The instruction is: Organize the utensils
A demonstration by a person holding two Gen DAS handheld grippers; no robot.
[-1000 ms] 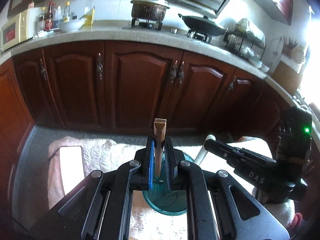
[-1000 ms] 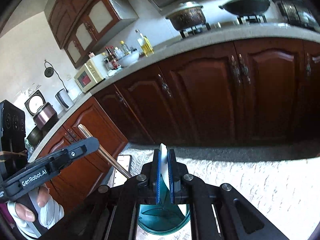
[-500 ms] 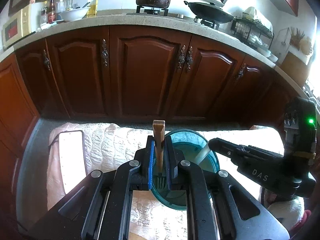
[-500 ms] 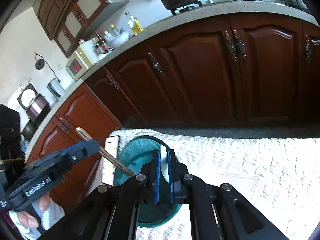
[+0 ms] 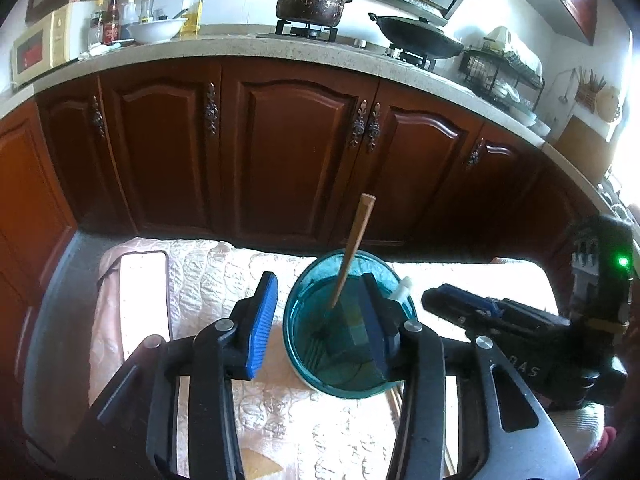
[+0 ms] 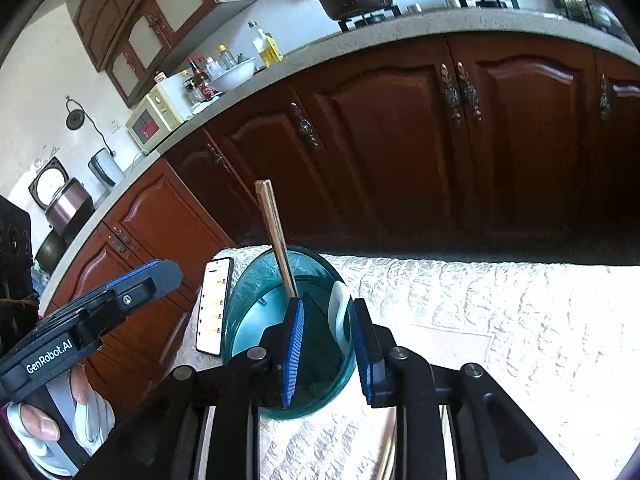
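Both grippers have let go since half a second ago. The left gripper [image 5: 320, 312] now stands wide, one blue pad outside the teal cup [image 5: 348, 324] and the other inside its rim; the wooden-handled fork [image 5: 352, 252] it was pinching now leans free in the cup, tines down at the bottom, handle tilted up over the far rim. The right gripper [image 6: 326, 344] has parted too, moderately, straddling the cup's right wall, and the white utensil [image 6: 338, 316] it held rests between its pads against that wall; whether a pad touches it is hard to tell. The cup sits near the middle of the quilted table [image 6: 480, 320], with a phone [image 6: 214, 304] just to its left near the table's left edge. Beyond stand dark wooden cabinets [image 5: 288, 152] below a counter with a pot [image 5: 312, 0].
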